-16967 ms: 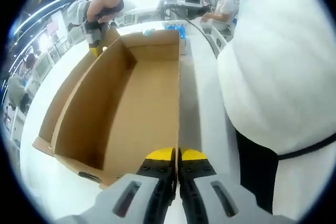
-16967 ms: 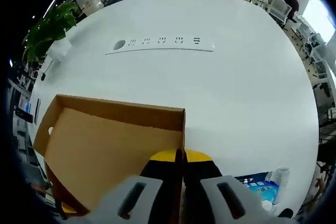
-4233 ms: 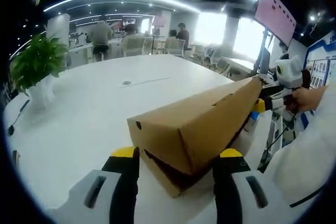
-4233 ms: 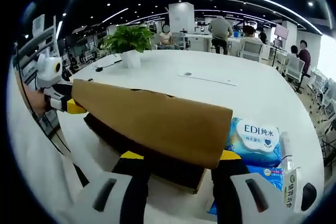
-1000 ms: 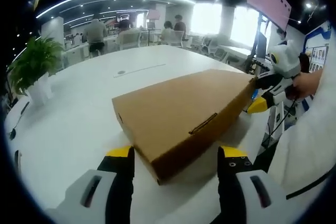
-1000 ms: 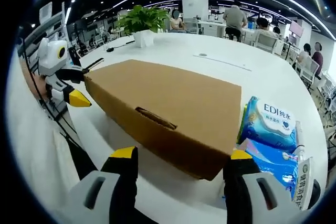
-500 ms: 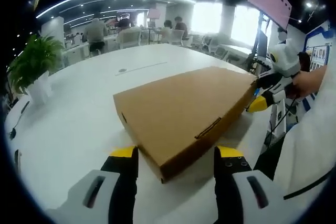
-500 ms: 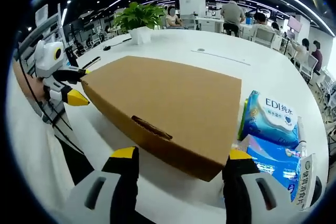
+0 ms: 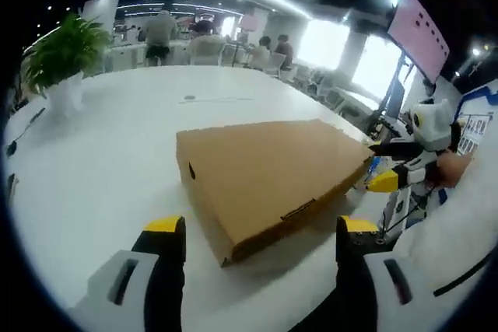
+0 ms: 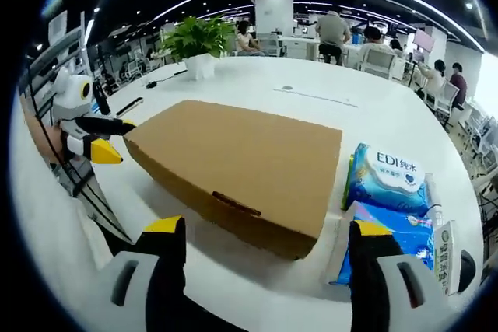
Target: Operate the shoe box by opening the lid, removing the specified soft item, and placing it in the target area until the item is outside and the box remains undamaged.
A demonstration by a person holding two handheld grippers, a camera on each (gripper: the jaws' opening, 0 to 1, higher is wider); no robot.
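Left gripper view: left tongs [image 9: 253, 231] wide open, empty. Shoe box [image 9: 268, 172] shut, flat on white surface [image 9: 93, 161]. Thin cardboard, light, bends easy; lift at lid's front edge.

Right gripper view: right tongs [image 10: 264, 235] wide open, empty. Soft blue packs [image 10: 387, 176] touch box [image 10: 241, 157] side; squashy, pinch gently.

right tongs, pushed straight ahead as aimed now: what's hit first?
Most likely the closed shoe box: its near front edge lies between and just beyond the open right tongs. Depth is hard to judge through the fisheye. The wipes packs sit off to the right.
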